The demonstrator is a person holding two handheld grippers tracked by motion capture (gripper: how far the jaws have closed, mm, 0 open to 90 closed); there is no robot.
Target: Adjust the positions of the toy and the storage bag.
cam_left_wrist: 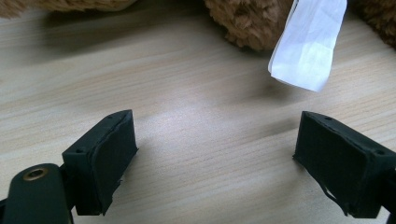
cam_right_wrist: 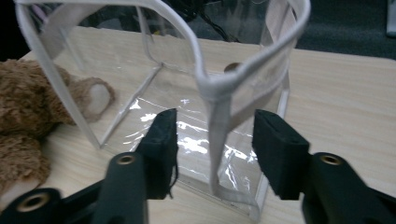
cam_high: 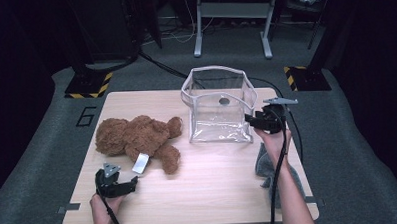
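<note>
Clear plastic pouch with white trim [cam_high: 219, 105] stands open-topped near the wooden table's [cam_high: 214, 176] far edge, right of centre. Right gripper [cam_right_wrist: 212, 140] at its right corner: jaws parted, trimmed corner seam between them, pads not pressing. Brown plush teddy bear [cam_high: 137, 139] with white tag [cam_left_wrist: 308, 46] lies left. Left gripper [cam_left_wrist: 215, 158] wide apart, empty, near front-left edge. Front centre bare. Grey cloth [cam_high: 266, 164] at right edge.

Grey cloth [cam_high: 265, 165] at table [cam_high: 214, 191] edge; metal stand [cam_high: 233, 20] beyond.
</note>
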